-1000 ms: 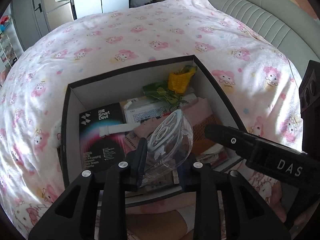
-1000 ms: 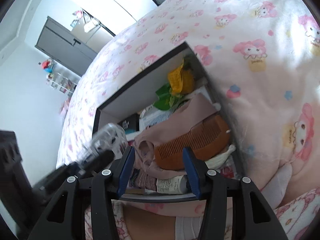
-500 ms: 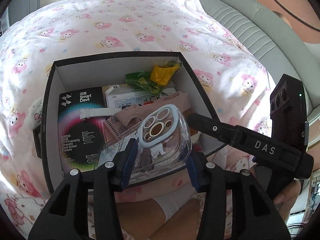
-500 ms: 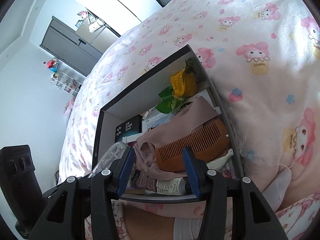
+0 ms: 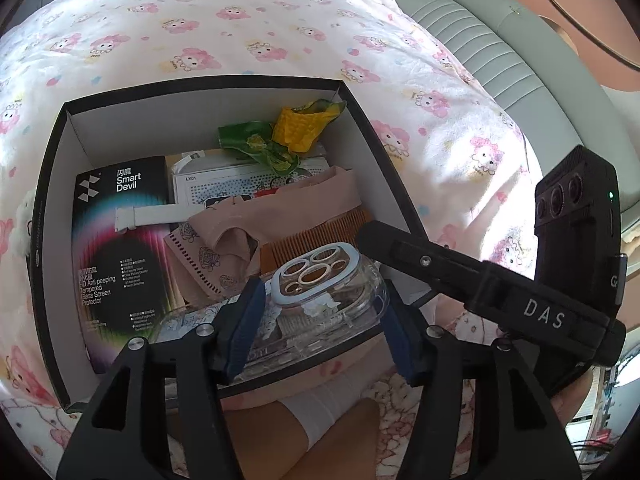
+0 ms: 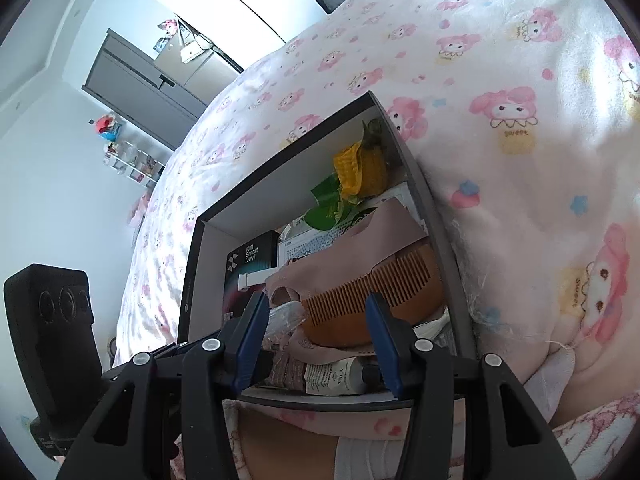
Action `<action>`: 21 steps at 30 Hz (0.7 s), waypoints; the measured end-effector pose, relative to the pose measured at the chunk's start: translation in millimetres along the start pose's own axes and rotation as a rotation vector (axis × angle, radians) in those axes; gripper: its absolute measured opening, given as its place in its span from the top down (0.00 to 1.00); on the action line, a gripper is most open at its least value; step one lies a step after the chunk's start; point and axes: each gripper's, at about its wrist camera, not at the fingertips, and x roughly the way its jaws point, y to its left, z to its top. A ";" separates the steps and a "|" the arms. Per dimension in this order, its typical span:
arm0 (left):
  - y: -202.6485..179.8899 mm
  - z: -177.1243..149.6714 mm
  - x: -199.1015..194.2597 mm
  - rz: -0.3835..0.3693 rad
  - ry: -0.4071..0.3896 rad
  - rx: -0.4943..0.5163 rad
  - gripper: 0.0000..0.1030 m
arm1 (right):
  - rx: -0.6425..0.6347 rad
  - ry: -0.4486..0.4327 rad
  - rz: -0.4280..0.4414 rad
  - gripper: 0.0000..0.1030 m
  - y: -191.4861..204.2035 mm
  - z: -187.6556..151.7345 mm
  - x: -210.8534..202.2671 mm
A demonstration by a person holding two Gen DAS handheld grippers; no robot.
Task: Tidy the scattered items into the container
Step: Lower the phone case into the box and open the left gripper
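left gripper [image 5: 320,332], jaws opening, phone case [image 5: 320,300] between them: let it fall flat in box [image 5: 208,84], lower centre; right gripper [image 6: 316,340] part-open, empty.

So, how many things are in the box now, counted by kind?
Flat packages: 2, black Smart Devil box and white box
Wrappers: 2, yellow, green
Wooden comb: 1
Clear phone case: 1
Pink cloth: 1
Tube: 1
Total: 8
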 end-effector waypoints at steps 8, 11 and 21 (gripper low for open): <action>3.3 -7.9 7.6 -0.038 0.022 -0.021 0.39 | -0.105 0.008 0.028 0.55 29.2 -8.5 -4.9; 6.0 -9.2 7.0 0.019 0.014 -0.032 0.41 | -0.122 0.022 -0.025 0.55 32.6 -15.1 -1.1; 64.1 -10.9 -17.5 0.249 0.009 -0.175 0.41 | -0.160 0.059 -0.249 0.52 21.5 -16.0 5.1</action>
